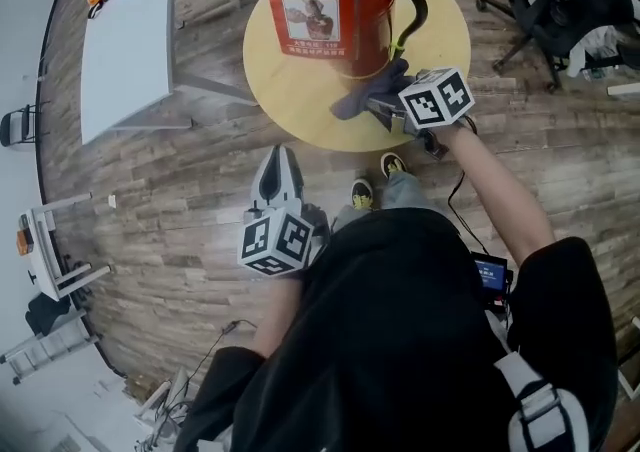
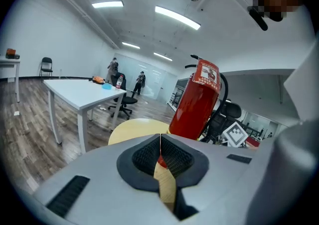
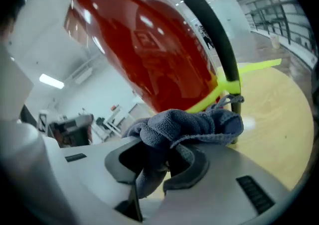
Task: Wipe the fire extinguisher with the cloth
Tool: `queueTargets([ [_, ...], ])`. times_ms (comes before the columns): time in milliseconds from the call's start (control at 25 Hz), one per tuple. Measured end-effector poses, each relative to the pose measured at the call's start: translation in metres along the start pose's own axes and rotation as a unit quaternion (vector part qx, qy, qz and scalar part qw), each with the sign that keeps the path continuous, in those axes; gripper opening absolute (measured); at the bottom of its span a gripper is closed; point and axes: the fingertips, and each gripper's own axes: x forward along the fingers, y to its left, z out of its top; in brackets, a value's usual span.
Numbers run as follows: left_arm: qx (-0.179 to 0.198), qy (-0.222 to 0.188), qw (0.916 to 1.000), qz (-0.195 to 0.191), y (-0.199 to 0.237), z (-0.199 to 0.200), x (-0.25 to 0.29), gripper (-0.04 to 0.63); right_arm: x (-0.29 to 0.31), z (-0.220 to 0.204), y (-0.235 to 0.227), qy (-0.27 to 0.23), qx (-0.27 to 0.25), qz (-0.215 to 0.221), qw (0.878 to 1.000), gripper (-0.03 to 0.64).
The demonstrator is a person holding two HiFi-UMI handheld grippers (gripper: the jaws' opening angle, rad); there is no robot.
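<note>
A wood-plank floor [image 1: 180, 200] fills the room, with a long white tabletop [image 1: 125, 40] off to the left and a black office chair [image 1: 560, 0] at the far right. Straight ahead stands a round yellow tabletop [image 1: 290, 105], and on it the red fire extinguisher [image 1: 375, 20] stands upright, a red printed card [image 1: 310, 10] hanging on its front and a black hose [image 1: 415, 0] curving down its right side. The right claw [image 1: 383, 110] reaches over the near edge of the round tabletop and is clamped on a bunched grey cloth [image 1: 362, 98], which lies at the foot of the extinguisher; in the right gripper view the cloth [image 3: 184, 124] spills over the pads just below the red body, beside a yellow-green strap [image 3: 224, 87]. The left claw [image 1: 278, 175] hangs over the floor, short of the tabletop, its jaws closed together on nothing
</note>
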Motion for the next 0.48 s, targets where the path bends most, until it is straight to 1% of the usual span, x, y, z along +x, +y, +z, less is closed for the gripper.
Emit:
queueTargets([
  [80,-0.001,-0.004,0.9999,-0.015,0.003,0.002,-0.003,0.023,-0.018,0.028,0.031,-0.049,0.060,0.036,0.996,0.097],
  [200,0.009,-0.007,0.9992,-0.039,0.003,0.004,-0.011,0.023,-0.050,0.079,0.080,-0.106,0.116,0.075,0.985,0.097],
  [240,0.012,-0.008,0.9988,-0.046,0.003,0.003,-0.014,0.023,-0.059,0.093,0.097,-0.122,0.139,0.093,0.978,0.097],
  [280,0.014,-0.009,0.9985,-0.052,0.002,0.002,-0.018,0.023,-0.068,0.106,0.114,-0.141,0.165,0.118,0.969,0.097],
  [360,0.015,-0.013,0.9978,-0.063,0.003,-0.001,-0.022,0.023,-0.085,0.135,0.144,-0.185,0.203,0.171,0.946,0.097],
  [400,0.014,-0.017,0.9976,-0.065,0.005,-0.001,-0.024,0.023,-0.091,0.148,0.155,-0.206,0.212,0.189,0.937,0.097],
  [440,0.011,-0.021,0.9976,-0.066,0.008,0.000,-0.025,0.025,-0.095,0.160,0.163,-0.223,0.214,0.199,0.930,0.097],
  [480,0.007,-0.024,0.9976,-0.065,0.013,0.001,-0.028,0.023,-0.096,0.167,0.168,-0.236,0.211,0.204,0.926,0.097],
])
